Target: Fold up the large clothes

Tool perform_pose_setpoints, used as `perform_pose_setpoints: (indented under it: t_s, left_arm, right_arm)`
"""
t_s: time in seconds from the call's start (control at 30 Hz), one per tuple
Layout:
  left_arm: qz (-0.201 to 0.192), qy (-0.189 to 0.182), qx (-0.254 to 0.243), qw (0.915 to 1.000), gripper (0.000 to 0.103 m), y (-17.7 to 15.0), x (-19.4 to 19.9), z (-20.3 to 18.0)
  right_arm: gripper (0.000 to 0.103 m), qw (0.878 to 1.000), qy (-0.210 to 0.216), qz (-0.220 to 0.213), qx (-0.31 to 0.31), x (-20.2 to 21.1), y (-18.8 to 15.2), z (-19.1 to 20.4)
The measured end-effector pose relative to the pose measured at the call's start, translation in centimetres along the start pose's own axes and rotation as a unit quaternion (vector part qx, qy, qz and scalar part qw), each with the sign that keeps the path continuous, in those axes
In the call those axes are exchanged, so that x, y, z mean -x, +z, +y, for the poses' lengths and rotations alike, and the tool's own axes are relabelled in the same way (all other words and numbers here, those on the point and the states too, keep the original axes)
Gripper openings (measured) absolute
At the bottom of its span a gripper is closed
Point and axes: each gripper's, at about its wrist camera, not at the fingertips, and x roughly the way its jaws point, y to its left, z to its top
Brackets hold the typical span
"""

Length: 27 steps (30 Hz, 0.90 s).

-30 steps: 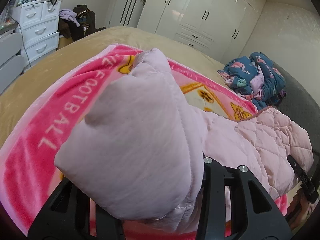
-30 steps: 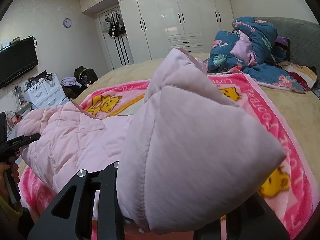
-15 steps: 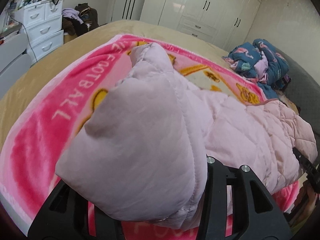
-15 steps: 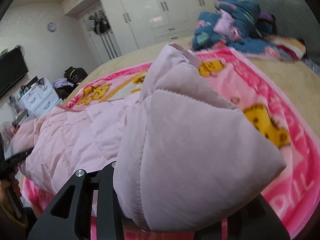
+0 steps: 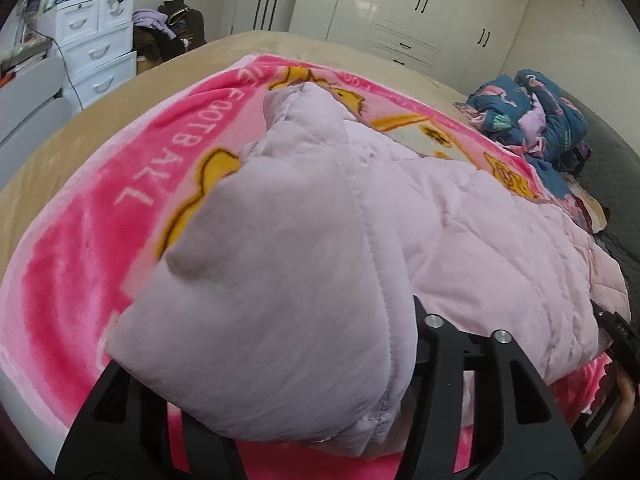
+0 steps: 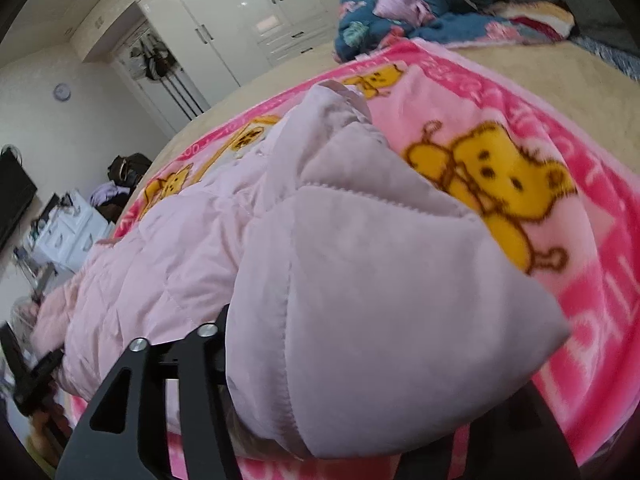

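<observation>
Across the pink blanket (image 5: 92,248) lies a pale pink quilted jacket (image 5: 460,216), spread over the middle of the bed (image 5: 192,68). In the left wrist view a padded corner of the jacket bulges from 6 o'clock up toward the centre, and the left gripper (image 5: 316,432) is closed tight on it, its black fingers (image 5: 500,392) pressing in from both sides with cloth filling the whole gap. The rest of the jacket runs off toward 3 o'clock, where the black tip of the right gripper (image 5: 616,328) shows at its far edge.

In the right wrist view another padded corner of the jacket (image 6: 380,300) swells from 6 o'clock, and the right gripper (image 6: 352,432) is likewise clamped on it, one black finger (image 6: 160,392) plain at 7 o'clock and the other mostly hidden under the fabric. The jacket stretches away toward 9 o'clock, ending near the left gripper (image 6: 36,368).

Yellow cartoon bears (image 6: 492,184) and white lettering (image 5: 176,136) mark the blanket around the jacket. At 2 o'clock in the left view a heap of blue flowered bedding (image 5: 528,116) sits on the bed near the blanket's far corner. Beyond the bed stand white wardrobes (image 5: 420,8) at 12 o'clock and a white chest of drawers (image 5: 96,48) at 10 o'clock.
</observation>
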Motion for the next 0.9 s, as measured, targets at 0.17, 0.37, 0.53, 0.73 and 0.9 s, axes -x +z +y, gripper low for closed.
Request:
perform_pose_setpoints:
  t_s: [0.17,0.37,0.53,0.73,0.9]
  left_arm:
    - [0.007,0.001,0.010,0.9999,0.063,-0.2,-0.3,0.5]
    - [0.013,0.041,0.002,0.9991,0.094,0.0,0.3,1.0]
    - [-0.001,0.062,-0.003,0.9981,0.094,-0.1,2.3,1.7]
    - [-0.041,0.067,-0.002,0.9969,0.094,-0.5,6.7,1.9]
    - [-0.080,0.046,-0.020,0.9955,0.094,-1.5,11.0,0.4]
  right_arm:
    - [0.086,1.000,-0.017,-0.003,-0.025,1.4,-0.4,-1.2]
    - [0.093,0.999,-0.040,-0.031,-0.020,4.9,-0.5,-1.9]
    - [0.099,0.995,-0.064,-0.071,0.021,8.6,-0.9,-0.7]
    - [0.099,0.989,-0.056,-0.105,0.084,12.7,-2.2,2.1]
    - [0.099,0.984,-0.033,-0.126,0.118,15.7,-4.0,4.3]
